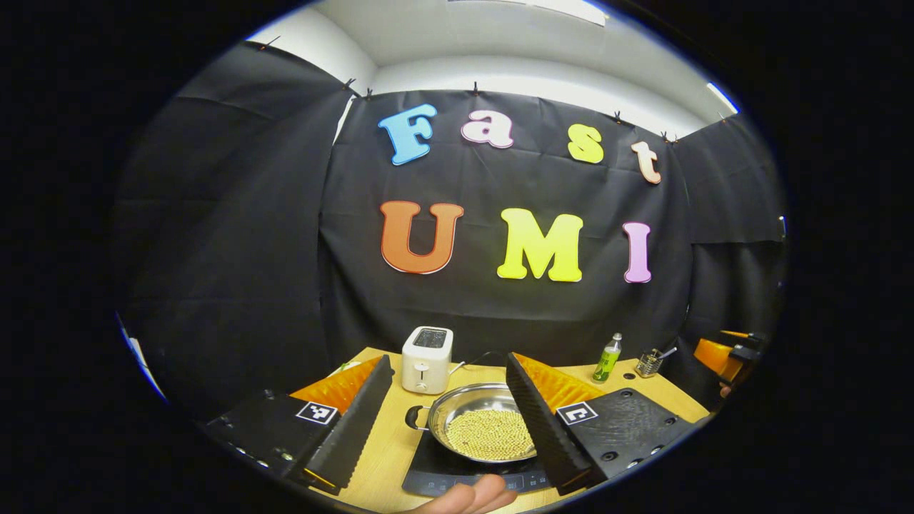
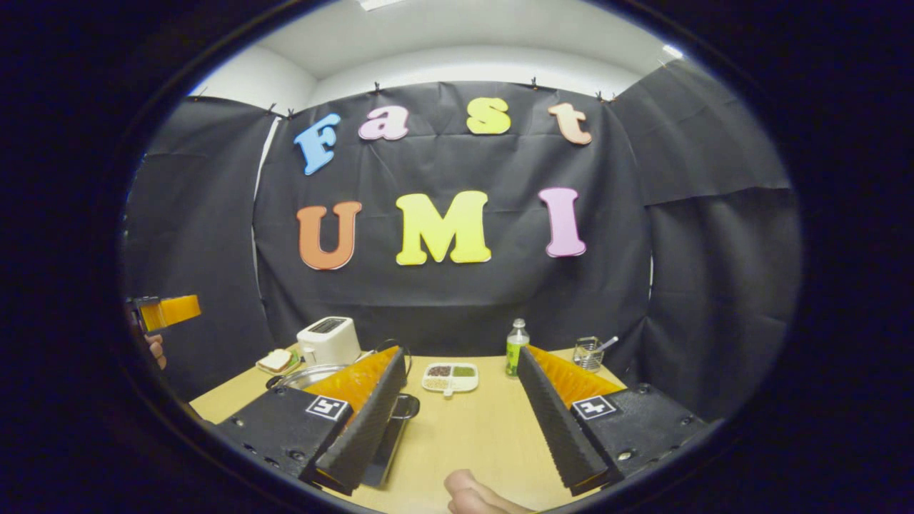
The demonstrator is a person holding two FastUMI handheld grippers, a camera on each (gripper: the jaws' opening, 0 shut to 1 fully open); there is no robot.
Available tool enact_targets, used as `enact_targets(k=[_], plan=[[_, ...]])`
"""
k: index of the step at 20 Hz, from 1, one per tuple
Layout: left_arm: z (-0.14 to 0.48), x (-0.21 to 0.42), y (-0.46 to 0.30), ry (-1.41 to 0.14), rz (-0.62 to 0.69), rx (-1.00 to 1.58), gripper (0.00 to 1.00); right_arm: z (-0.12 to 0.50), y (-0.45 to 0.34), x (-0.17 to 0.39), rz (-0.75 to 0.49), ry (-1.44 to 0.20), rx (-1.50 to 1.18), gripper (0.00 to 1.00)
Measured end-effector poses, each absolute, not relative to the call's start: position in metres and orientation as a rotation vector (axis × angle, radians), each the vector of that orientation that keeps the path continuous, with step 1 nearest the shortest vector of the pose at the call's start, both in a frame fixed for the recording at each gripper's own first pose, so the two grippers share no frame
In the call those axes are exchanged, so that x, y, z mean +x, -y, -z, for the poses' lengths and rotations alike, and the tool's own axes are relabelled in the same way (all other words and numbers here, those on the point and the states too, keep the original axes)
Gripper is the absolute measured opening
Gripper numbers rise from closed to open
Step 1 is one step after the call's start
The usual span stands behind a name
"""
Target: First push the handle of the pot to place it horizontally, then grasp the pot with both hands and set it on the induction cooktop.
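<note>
Pot point(image 1: 485, 428) sits on induction cooktop point(image 1: 435, 475), beads inside. Toaster point(image 1: 426, 359) at its 11 o'clock on the tabletop point(image 1: 389, 442); bottle point(image 1: 608, 357) at 2 o'clock, wire holder point(image 1: 648, 363) beyond.

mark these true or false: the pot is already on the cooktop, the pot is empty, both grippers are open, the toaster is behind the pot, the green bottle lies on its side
1. The pot sits on the cooktop. True.
2. The pot is empty. False: it holds a layer of small pale beans.
3. Both grippers are open. True: the left gripper and the right gripper each have their fingers spread wide, holding nothing.
4. The toaster stands behind the pot, nearer the wall. True.
5. The green bottle lies on its side. False: it stands upright on the table.
</note>
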State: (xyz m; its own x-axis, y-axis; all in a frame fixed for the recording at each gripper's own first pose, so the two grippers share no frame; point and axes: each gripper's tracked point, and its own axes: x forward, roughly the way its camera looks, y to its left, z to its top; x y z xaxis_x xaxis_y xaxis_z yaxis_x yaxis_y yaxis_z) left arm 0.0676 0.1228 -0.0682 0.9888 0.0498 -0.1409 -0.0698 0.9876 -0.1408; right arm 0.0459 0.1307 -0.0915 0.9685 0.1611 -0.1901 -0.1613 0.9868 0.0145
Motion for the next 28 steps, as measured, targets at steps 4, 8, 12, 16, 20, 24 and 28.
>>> enact_targets(k=[4,8,12,16,20,24,28], plan=[[0.042,0.030,-0.101,-0.052,-0.037,-0.158,0.95,0.056,-0.106,0.011,-0.140,-0.102,-0.022,0.96],[0.040,0.001,-0.082,-0.029,-0.017,-0.211,0.95,0.049,-0.074,-0.020,-0.102,-0.072,-0.055,0.96],[0.030,-0.008,-0.063,-0.005,0.015,-0.147,0.95,0.040,-0.053,-0.035,-0.078,-0.039,-0.057,0.97],[0.018,-0.010,-0.046,0.024,0.041,-0.110,0.95,0.025,-0.032,-0.043,-0.060,0.002,-0.031,0.96],[0.025,-0.011,-0.035,0.010,0.060,-0.107,0.95,0.033,-0.015,-0.045,-0.050,0.003,0.026,0.96],[0.019,-0.014,-0.042,0.028,0.028,-0.093,0.95,0.045,0.006,-0.044,-0.028,-0.010,0.045,0.96],[0.018,-0.018,-0.039,0.041,0.030,-0.118,0.95,0.043,0.013,-0.045,-0.043,0.018,0.082,0.96]])
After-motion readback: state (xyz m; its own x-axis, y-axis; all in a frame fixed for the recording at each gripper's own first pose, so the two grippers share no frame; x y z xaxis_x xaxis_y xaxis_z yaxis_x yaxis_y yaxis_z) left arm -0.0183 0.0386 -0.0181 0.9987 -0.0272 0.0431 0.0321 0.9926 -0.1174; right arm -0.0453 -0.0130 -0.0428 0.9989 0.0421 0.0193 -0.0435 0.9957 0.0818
